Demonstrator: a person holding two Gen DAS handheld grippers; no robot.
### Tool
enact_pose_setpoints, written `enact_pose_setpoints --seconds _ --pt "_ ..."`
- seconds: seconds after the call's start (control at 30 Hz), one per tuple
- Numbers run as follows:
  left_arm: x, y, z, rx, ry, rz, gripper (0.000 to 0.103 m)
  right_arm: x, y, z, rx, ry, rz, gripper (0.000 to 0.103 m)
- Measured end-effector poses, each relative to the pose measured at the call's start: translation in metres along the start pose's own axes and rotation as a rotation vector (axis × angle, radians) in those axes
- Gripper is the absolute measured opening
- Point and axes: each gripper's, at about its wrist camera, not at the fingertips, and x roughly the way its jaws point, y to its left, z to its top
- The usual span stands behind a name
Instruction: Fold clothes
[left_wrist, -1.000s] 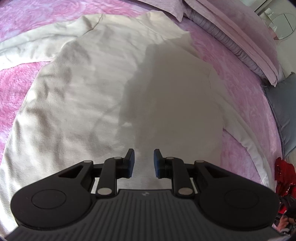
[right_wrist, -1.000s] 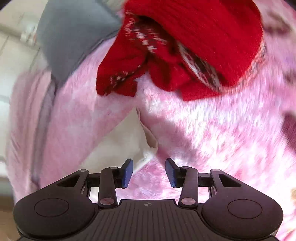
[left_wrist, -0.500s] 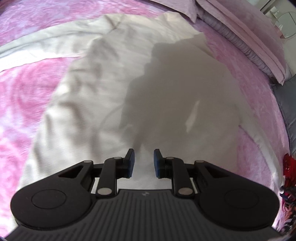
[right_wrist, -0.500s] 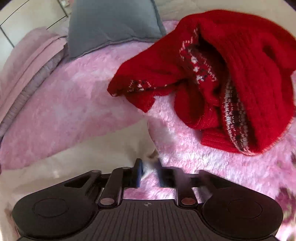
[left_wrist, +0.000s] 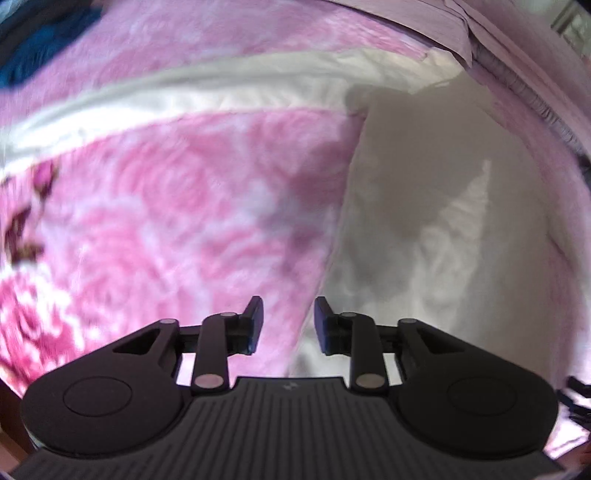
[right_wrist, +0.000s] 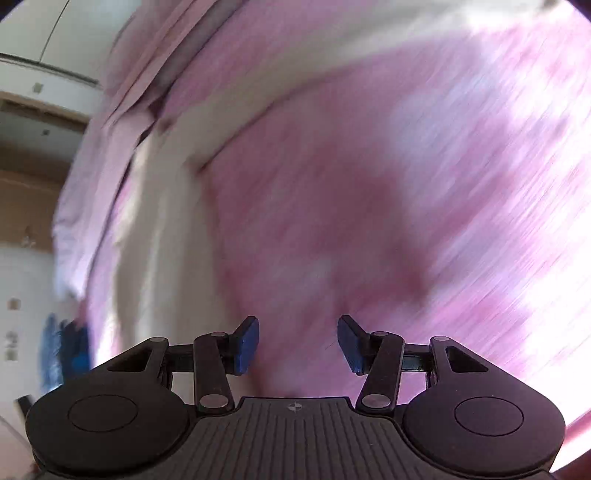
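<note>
A cream long-sleeved cotton shirt (left_wrist: 424, 206) lies on the pink rose-patterned plush blanket (left_wrist: 184, 206), at two o'clock from the left gripper (left_wrist: 288, 325). Both jaws released; right gripper (right_wrist: 297, 345) over blanket.

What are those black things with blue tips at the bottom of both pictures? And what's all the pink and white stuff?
Those are two grabbing tools that a person holds, one in each hand. Each has a small camera looking forward along its two fingers, so one picture comes from the left tool and the other from the right tool. The blue bits are soft pads for pinching. The pink is a fluffy blanket with a rose pattern, spread on a bed. The white is a shirt lying flat on it, waiting to be folded, with one long sleeve stretched out. Both tools are open and hold nothing. The right picture is blurry.
</note>
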Motion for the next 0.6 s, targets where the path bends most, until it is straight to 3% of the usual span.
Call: enact_pose_setpoints --seconds 0.2,0.27,0.3,0.33,0.37,0.5,0.6 --pt "0.013 0.043 -0.030 -0.125 0.082 -0.254 0.035 0.012 0.021 -0.033 0.035 -0.003 0.019 0.052" --pt "0.023 0.047 -0.039 -0.123 0.110 -0.307 0.031 0.015 0.028 -0.044 0.047 -0.003 0.025 0.052" --pt "0.025 0.048 -0.041 -0.108 0.106 -0.330 0.018 0.017 0.032 -0.050 0.053 -0.004 0.028 0.051" --pt "0.025 0.048 -0.042 -0.088 0.111 -0.357 0.001 0.019 0.035 -0.056 0.059 -0.004 0.031 0.036" --pt "0.020 0.049 -0.042 -0.066 0.098 -0.376 0.001 0.021 0.039 -0.061 0.064 -0.005 0.034 0.003" --pt "-0.015 0.056 -0.043 0.012 0.005 -0.449 0.001 0.015 0.054 -0.075 0.040 -0.027 0.014 0.002" --pt "-0.006 0.059 -0.054 0.045 0.030 -0.368 0.003 0.011 0.054 -0.084 0.015 -0.027 -0.062 0.003"
